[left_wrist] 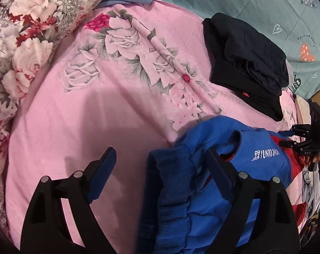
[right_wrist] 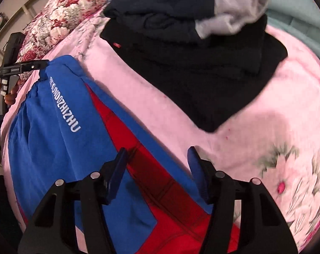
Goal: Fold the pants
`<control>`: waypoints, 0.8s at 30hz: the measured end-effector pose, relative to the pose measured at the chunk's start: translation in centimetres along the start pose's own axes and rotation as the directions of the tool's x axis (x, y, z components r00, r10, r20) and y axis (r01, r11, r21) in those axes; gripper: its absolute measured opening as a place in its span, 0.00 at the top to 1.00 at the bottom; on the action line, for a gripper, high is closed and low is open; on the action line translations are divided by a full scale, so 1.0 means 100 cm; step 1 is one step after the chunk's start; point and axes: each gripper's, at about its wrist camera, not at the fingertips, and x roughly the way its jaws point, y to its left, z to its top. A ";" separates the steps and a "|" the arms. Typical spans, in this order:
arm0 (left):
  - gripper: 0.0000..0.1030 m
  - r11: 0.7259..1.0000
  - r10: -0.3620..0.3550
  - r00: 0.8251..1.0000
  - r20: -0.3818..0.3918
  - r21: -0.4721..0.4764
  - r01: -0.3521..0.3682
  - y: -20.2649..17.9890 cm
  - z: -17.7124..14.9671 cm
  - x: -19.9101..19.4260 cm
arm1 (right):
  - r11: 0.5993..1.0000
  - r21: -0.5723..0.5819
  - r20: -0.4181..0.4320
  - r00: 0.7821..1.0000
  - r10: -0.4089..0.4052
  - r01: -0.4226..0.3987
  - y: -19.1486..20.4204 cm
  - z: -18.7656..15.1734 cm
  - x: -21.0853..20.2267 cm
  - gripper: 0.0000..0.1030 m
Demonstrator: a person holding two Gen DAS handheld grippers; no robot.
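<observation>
Blue and red pants [left_wrist: 204, 182] with white lettering lie on a pink floral blanket [left_wrist: 79, 110]. In the left wrist view my left gripper [left_wrist: 162, 165] is open, its jaws wide; the ribbed blue cuff [left_wrist: 170, 190] bunches between them, against the right finger [left_wrist: 219, 175]. In the right wrist view the pants [right_wrist: 60, 148] spread flat, and my right gripper [right_wrist: 157, 169] is open over their red panel [right_wrist: 126, 131]. The right gripper also shows at the right edge of the left wrist view [left_wrist: 295, 135]. The left gripper shows far left in the right wrist view [right_wrist: 43, 64], at the pants' far end.
A pile of folded black clothes [left_wrist: 248, 63] lies on the blanket beyond the pants, with a grey garment [right_wrist: 238, 8] on top. A red and white floral pillow [left_wrist: 24, 42] lies at the left. A teal quilt [left_wrist: 265, 6] lies behind.
</observation>
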 end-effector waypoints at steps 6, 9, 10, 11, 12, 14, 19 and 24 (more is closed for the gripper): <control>0.11 0.999 -0.018 1.000 -0.008 0.031 0.018 -0.006 0.005 0.012 | 0.989 -0.141 -0.082 0.995 -0.062 0.050 0.025 0.005 0.000 0.93; 0.05 0.998 -0.053 0.999 -0.010 0.029 0.053 -0.006 0.010 0.015 | 0.983 -0.172 -0.059 0.995 -0.078 0.067 0.031 0.002 -0.010 0.93; 0.05 0.997 -0.074 0.997 -0.014 0.035 0.074 -0.006 0.011 0.016 | 0.984 -0.168 -0.058 0.995 -0.076 0.066 0.030 0.001 -0.012 0.93; 0.05 0.994 -0.095 0.995 -0.020 0.044 0.096 -0.008 0.011 0.016 | 0.984 -0.166 -0.057 0.996 -0.074 0.064 0.030 -0.001 -0.014 0.94; 0.06 0.992 -0.121 0.992 -0.027 0.043 0.122 -0.008 0.011 0.016 | 0.983 -0.170 -0.057 0.995 -0.084 0.073 0.030 -0.002 -0.015 0.94; 0.07 0.984 -0.170 0.984 -0.047 0.044 0.172 -0.010 0.009 0.015 | 0.984 -0.169 -0.073 0.995 -0.073 0.060 0.029 -0.004 -0.013 0.94; 0.07 0.972 -0.214 0.973 -0.080 0.077 0.220 -0.015 0.000 0.014 | 0.981 -0.187 -0.072 0.995 -0.068 0.053 0.031 0.001 -0.008 0.90; 0.59 0.982 -0.175 0.983 -0.054 0.067 0.179 -0.013 0.002 0.014 | 0.984 -0.169 -0.071 0.994 -0.078 0.065 0.032 0.007 0.009 0.90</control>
